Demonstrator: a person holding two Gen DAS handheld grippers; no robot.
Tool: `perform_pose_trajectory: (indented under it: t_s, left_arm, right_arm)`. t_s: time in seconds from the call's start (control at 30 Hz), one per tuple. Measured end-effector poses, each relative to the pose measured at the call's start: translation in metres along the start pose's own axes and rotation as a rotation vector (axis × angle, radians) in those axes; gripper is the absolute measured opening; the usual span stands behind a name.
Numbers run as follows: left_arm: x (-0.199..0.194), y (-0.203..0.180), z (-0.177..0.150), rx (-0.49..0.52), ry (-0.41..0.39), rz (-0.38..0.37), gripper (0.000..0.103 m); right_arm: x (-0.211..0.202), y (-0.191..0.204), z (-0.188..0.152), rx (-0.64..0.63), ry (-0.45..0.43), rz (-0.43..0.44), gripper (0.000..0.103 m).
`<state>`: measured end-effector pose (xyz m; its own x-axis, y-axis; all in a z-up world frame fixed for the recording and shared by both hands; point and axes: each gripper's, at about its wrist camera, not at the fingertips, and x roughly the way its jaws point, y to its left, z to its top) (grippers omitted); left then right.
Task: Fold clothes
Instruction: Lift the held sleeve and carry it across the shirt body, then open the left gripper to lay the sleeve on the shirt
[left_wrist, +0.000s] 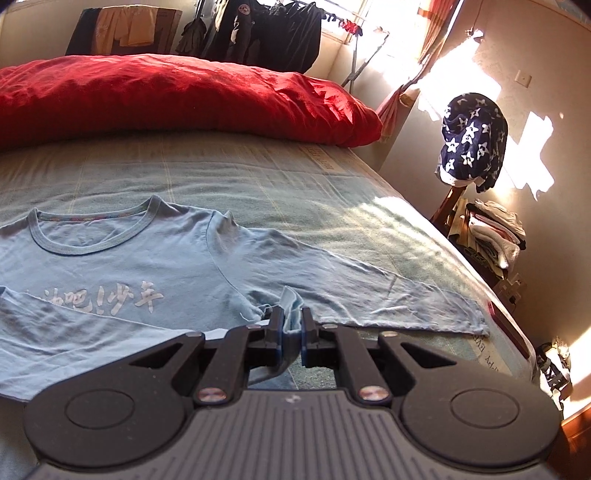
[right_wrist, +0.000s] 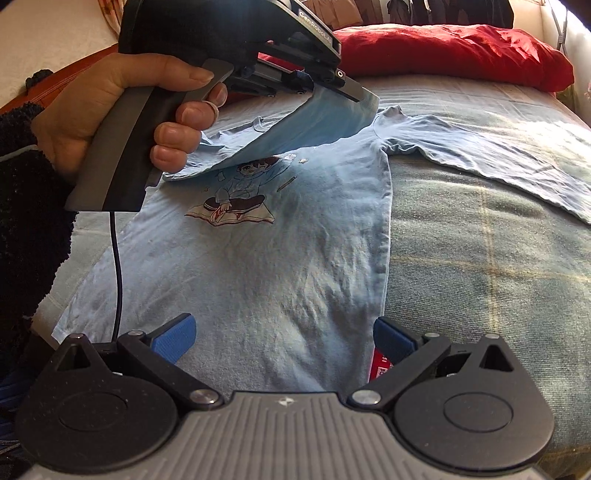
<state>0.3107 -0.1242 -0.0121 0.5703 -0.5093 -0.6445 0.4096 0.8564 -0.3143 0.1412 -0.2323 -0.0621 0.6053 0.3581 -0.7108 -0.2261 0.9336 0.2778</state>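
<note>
A light blue long-sleeved shirt (left_wrist: 184, 266) lies face up on the bed, with its collar (left_wrist: 88, 232) toward the red bedding. My left gripper (left_wrist: 293, 325) is shut on a sleeve end. In the right wrist view a hand (right_wrist: 110, 96) holds that left gripper (right_wrist: 354, 94), and the sleeve (right_wrist: 295, 125) is lifted over the shirt's chest, above the cartoon print (right_wrist: 236, 195). The other sleeve (right_wrist: 498, 162) lies spread out to the right. My right gripper (right_wrist: 286, 338) is open low over the shirt's hem (right_wrist: 295, 295), with nothing between its blue pads (right_wrist: 177, 336).
Red bedding (left_wrist: 166, 96) lies across the far end of the green-blue bed cover (left_wrist: 258, 177). A chair with a star-patterned garment (left_wrist: 472, 140) and a pile of folded clothes (left_wrist: 495, 236) stands to the right of the bed. Dark clothes (left_wrist: 273, 29) hang at the back.
</note>
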Motion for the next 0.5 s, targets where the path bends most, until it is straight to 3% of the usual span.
perform_pose_trajectory:
  t_s: [0.5]
  left_arm:
    - [0.013, -0.005, -0.029, 0.064, 0.095, -0.016, 0.009]
  right_arm:
    - [-0.001, -0.005, -0.002, 0.021, 0.000, -0.006, 0.103]
